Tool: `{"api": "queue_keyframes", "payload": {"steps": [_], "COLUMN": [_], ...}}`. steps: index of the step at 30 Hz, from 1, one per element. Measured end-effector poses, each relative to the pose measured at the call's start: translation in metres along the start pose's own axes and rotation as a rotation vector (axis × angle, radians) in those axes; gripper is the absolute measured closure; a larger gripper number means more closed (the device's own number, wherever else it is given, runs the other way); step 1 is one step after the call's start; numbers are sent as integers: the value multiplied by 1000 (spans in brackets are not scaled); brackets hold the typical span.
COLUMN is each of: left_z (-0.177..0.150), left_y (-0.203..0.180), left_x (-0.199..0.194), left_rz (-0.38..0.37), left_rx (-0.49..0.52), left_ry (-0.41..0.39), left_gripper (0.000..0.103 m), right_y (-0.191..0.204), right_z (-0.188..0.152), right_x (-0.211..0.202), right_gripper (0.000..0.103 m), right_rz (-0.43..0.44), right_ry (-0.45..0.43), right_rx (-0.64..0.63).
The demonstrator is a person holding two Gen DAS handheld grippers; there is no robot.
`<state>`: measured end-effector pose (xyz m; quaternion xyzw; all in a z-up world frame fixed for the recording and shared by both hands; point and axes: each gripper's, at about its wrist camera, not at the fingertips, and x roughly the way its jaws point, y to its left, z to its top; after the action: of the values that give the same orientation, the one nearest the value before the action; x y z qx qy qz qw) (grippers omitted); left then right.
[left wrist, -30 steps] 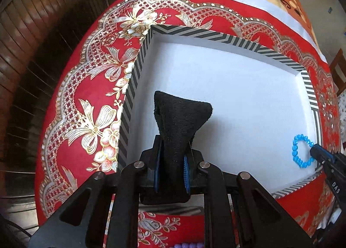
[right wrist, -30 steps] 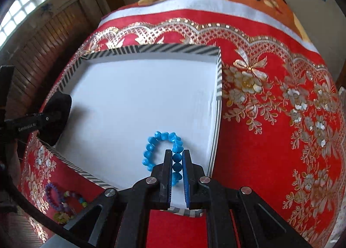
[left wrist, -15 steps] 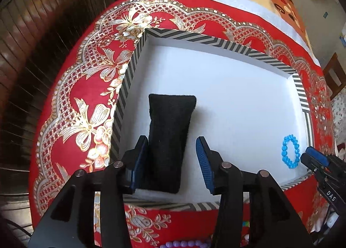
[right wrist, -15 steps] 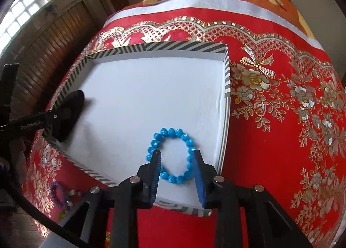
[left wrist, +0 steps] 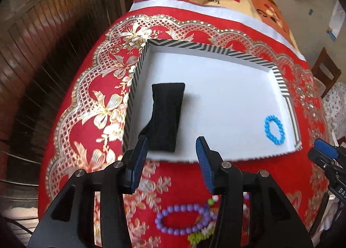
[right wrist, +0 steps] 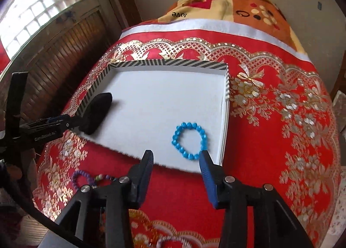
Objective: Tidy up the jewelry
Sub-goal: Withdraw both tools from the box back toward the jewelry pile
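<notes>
Two things already lie in the tray [left wrist: 207, 48]: a black pouch [left wrist: 166, 116] near-left, a blue bracelet [left wrist: 274, 129] near-right. From the left view, the left gripper [left wrist: 172, 158] gapes empty above a purple bracelet [left wrist: 181, 218] on the cloth. From the right view, the right gripper [right wrist: 176, 172] also hangs spread, empty. Next pickup likely: the purple one.

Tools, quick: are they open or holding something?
Left tool: open, holding nothing; black pouch lies loose.
Right tool: open, holding nothing; blue bracelet lies loose.
</notes>
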<state>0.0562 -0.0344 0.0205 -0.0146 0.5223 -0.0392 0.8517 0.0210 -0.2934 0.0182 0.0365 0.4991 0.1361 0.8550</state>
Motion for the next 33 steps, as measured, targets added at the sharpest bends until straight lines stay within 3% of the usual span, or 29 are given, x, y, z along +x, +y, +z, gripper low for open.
{"api": "queue_keyframes", "payload": {"steps": [12,33], "left_z": [-56,-132], "left_y": [5,8], "left_x": [-50,-92], "left_rz": [7,-66], "left_rx": [66,108], "left_ry": [-61,-36], "left_gripper": [58,58], "right_y": [26,50], "right_z": [-52,-143], "right_x": [-38,-75], "right_gripper": [60,59], "right_rz": [-10,-53], "right_ry": [-23,-13], "right_rx": [29,99]}}
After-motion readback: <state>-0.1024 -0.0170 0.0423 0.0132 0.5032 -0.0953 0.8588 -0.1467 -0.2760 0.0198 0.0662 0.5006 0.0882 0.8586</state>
